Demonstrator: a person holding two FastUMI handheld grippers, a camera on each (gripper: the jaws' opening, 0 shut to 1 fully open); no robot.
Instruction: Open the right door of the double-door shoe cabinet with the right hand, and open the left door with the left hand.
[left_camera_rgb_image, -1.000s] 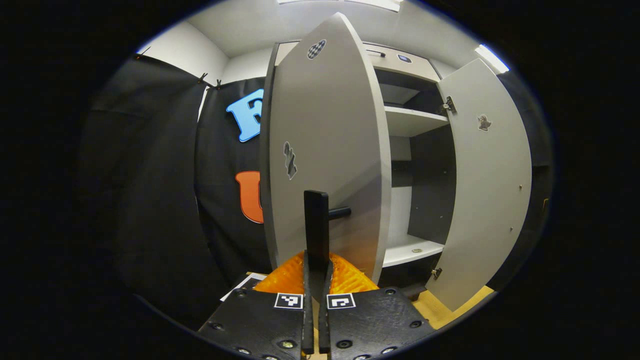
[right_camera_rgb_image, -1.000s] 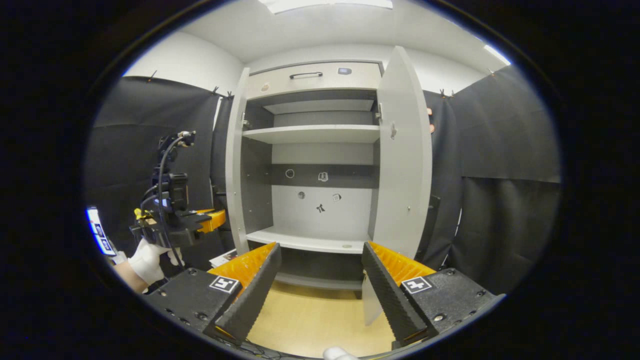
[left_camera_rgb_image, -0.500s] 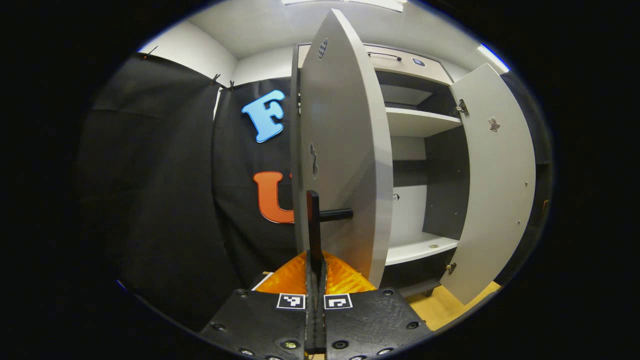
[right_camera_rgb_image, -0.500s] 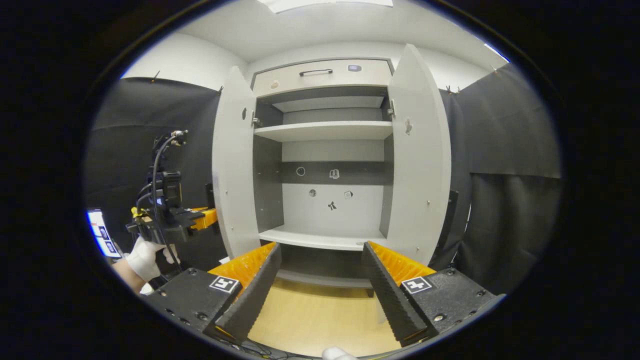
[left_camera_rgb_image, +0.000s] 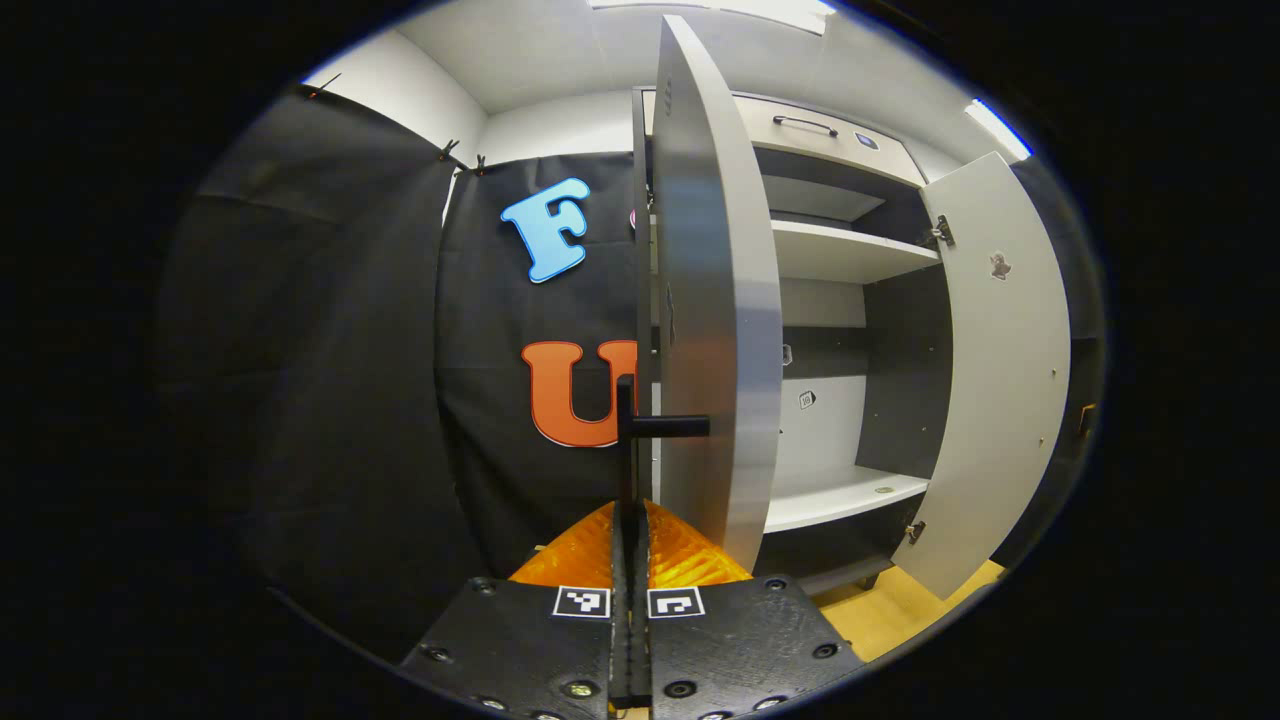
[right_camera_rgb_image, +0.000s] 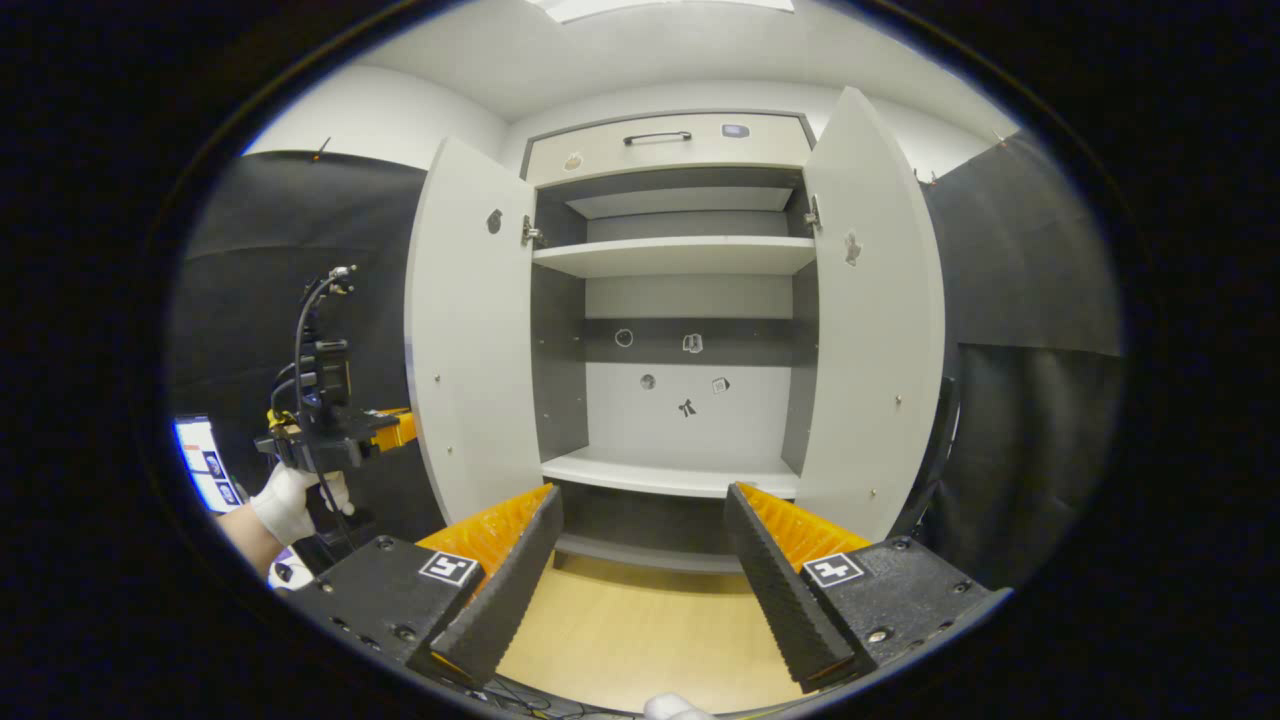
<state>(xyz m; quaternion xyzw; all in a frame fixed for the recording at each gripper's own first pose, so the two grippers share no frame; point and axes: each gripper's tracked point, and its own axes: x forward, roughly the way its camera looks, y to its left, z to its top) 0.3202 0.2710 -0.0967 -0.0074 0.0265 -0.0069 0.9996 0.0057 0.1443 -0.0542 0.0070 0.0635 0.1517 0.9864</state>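
Left gripper (left_camera_rgb_image: 630, 540) clenched on the black bar handle (left_camera_rgb_image: 627, 440) of the pale grey left cabinet door (left_camera_rgb_image: 715, 300); right gripper (right_camera_rgb_image: 640, 560) released, jaws wide, facing the open shelves

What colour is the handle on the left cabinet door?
Black bar handle; clearest in the left gripper view.

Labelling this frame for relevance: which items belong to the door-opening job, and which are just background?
Job:
left door
its handle
left gripper
right door
right gripper

Background:
top drawer
shelves
stickers
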